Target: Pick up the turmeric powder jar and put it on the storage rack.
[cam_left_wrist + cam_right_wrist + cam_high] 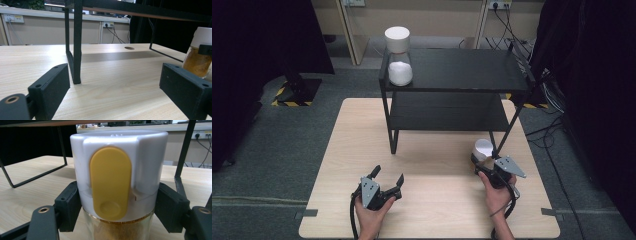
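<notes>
Spice jar (117, 187) gripped, pale wooden table (432, 210), grey carpet (287, 145)

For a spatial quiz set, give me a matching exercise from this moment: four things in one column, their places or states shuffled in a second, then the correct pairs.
Things:
1. jar of white powder
2. jar of brown powder
3. left gripper
4. black shelf

Places or states:
A. open, holding nothing, low over the table
B. between the right gripper's jaws, near the shelf's front right leg
C. on the top shelf, at its left end
D. standing on the far half of the wooden table

Pairs: 1-C, 2-B, 3-A, 4-D
</notes>
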`<move>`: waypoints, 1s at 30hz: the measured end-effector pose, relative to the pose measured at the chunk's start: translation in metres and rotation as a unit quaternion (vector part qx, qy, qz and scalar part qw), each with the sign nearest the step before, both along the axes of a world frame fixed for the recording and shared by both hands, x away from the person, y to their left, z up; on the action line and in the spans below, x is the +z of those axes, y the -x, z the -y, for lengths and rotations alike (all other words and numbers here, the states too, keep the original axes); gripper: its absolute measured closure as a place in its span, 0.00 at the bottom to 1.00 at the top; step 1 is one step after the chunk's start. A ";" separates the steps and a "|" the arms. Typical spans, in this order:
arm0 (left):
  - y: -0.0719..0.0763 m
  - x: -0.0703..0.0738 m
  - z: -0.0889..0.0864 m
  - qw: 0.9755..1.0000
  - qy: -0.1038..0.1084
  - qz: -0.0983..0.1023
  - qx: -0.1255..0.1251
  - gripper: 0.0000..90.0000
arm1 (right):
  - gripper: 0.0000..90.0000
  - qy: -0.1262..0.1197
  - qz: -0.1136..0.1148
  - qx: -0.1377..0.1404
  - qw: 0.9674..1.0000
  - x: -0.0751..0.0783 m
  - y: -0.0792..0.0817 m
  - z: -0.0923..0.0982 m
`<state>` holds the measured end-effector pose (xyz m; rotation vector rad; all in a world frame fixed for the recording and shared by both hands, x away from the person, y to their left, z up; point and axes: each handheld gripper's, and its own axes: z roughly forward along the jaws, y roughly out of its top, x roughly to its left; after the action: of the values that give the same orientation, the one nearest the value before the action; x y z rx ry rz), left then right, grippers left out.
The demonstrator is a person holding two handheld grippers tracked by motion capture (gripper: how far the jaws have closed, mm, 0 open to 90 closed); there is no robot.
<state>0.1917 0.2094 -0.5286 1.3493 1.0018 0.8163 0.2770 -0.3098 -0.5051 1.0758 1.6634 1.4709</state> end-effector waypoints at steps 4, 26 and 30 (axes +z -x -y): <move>0.000 0.000 0.000 1.000 0.000 -0.001 0.000 0.10 | 0.33 -0.015 -0.002 0.002 1.000 -0.002 -0.001 0.004; 0.000 0.000 0.000 1.000 0.000 0.000 0.000 0.10 | 0.34 -0.019 0.032 0.002 0.999 0.018 0.017 0.002; 0.000 0.000 0.000 1.000 0.000 0.000 0.000 0.10 | 0.34 -0.019 0.042 0.002 0.999 0.026 0.021 0.003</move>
<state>0.1916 0.2093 -0.5287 1.3481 1.0021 0.8172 0.2557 -0.3130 -0.4791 1.0179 1.5865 1.5346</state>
